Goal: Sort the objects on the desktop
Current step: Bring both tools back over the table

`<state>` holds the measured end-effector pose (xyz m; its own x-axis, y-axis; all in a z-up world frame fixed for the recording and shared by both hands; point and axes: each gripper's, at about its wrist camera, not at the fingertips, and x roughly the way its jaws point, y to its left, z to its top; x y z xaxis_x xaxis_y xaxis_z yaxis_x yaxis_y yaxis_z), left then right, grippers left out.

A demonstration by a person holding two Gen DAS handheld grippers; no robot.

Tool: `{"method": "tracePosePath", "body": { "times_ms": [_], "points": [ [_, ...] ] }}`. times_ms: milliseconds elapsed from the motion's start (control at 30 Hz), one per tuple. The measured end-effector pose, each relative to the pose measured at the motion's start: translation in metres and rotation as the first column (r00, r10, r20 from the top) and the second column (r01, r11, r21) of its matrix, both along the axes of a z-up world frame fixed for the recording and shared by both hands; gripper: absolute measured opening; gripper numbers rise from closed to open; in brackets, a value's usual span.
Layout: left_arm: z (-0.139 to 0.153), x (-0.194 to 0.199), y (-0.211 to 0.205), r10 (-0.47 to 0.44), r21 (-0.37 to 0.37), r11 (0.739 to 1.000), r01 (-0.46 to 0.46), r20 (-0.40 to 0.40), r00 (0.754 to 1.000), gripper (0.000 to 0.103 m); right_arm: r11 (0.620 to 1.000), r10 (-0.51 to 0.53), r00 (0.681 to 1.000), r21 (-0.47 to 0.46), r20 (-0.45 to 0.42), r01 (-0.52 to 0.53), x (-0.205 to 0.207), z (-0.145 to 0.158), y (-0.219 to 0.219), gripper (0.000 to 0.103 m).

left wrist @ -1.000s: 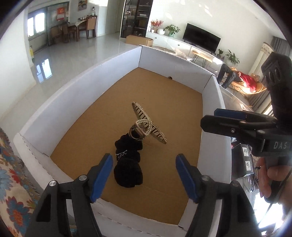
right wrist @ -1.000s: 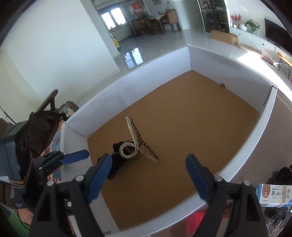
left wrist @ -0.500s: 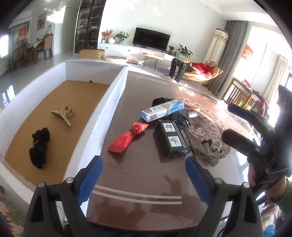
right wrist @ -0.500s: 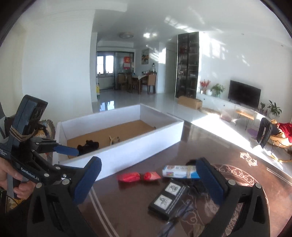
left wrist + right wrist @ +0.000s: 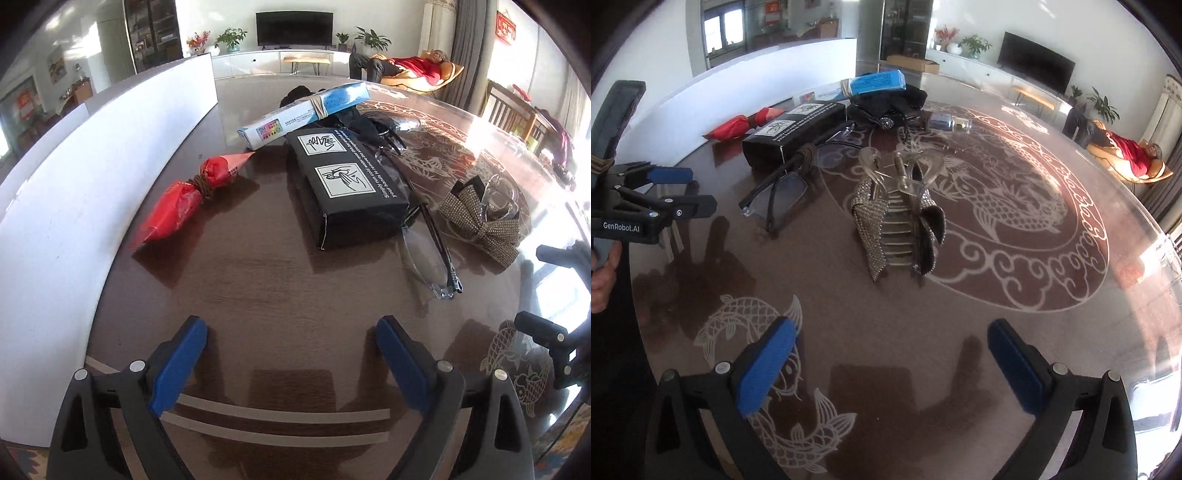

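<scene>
Left tool (image 5: 291, 354): jaws spread wide with nothing between them, having just been opening; it hangs tilted down over bare wood at the near edge of the desk (image 5: 258, 288), apparently lining up for a fresh pick.
Right tool (image 5: 890, 363): also spread fully and empty, its jaws likewise just opened; it points down over the etched fish pattern of the desk.
Ahead of the left tool: a black printed box (image 5: 347, 184) lies well ahead of the jaws, with a red knotted packet (image 5: 184, 199) to its left, just beside the white wall of the sorting box (image 5: 92, 155). A blue-and-white carton (image 5: 306, 110) lies propped across the far end of the black box.
Ahead of the right tool: a rhinestone bow hair claw (image 5: 901, 221) lies straight ahead, nearest its jaws, likely the next candidate.
Between the two: clear-lensed glasses (image 5: 775, 195) lie beside the black box, arms splayed.
Farther off: a black fabric piece with a brooch (image 5: 886, 107) and a small glass bottle (image 5: 951, 122) lie beyond the claw.
Unsorted pile: it sits clustered at mid-desk, probably because the items have not yet been carried to the box.
</scene>
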<state>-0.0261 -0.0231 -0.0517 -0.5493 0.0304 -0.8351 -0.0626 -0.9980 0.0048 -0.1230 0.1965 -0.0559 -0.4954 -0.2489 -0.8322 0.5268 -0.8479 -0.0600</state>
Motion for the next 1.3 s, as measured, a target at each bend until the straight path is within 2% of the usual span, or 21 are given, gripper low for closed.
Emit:
{"method": "tracePosePath", "body": {
  "times_ms": [33, 133, 700, 867, 1033, 1300],
  "points": [
    [-0.001, 0.000, 0.001, -0.010, 0.002, 1.000, 0.010, 0.001, 1.000, 0.103, 1.000, -0.014, 1.000, -0.024, 0.008, 0.015, -0.005, -0.002, 0.000, 0.103],
    [-0.002, -0.002, 0.001, -0.021, 0.005, 1.000, 0.021, -0.004, 1.000, 0.103, 0.998, -0.034, 0.999, -0.061, -0.002, 0.034, -0.012, -0.003, -0.001, 0.103],
    [-0.002, -0.015, 0.003, -0.028, 0.006, 1.000, 0.028, -0.024, 0.999, 0.103, 0.998, -0.018, 1.000, -0.063, -0.002, 0.018, -0.022, -0.002, -0.010, 0.103],
    [-0.002, -0.022, 0.005, -0.027, 0.006, 1.000, 0.027, 0.004, 1.000, 0.103, 0.998, -0.018, 1.000, -0.063, -0.002, 0.018, -0.022, -0.002, -0.010, 0.103],
    [-0.002, -0.037, 0.007, -0.029, 0.005, 1.000, 0.029, 0.052, 0.998, 0.103, 0.998, -0.018, 1.000, -0.064, -0.002, 0.018, -0.023, -0.002, -0.010, 0.103],
    [-0.002, -0.070, 0.014, -0.048, 0.007, 0.999, 0.048, 0.039, 0.998, 0.103, 0.998, -0.018, 1.000, -0.064, -0.002, 0.017, -0.023, -0.002, -0.010, 0.103]
  ]
}}
